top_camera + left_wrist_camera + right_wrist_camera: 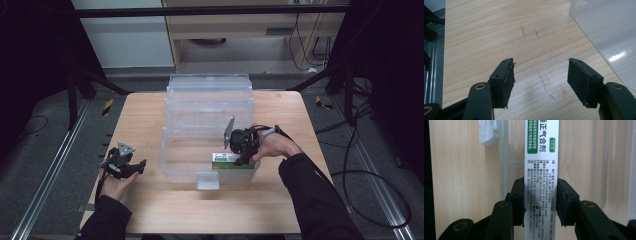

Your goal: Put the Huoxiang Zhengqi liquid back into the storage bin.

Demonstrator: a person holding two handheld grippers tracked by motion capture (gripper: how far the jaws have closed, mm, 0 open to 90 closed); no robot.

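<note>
Right gripper (243,159) is clamped on my white-and-green medicine box (231,161), inside the clear plastic bin (172,165) at its near right corner. From the high view, that box's long axis runs along the bin's front wall. My left gripper (139,166) rests just left of the bin, jaws spread, holding nothing.
</note>
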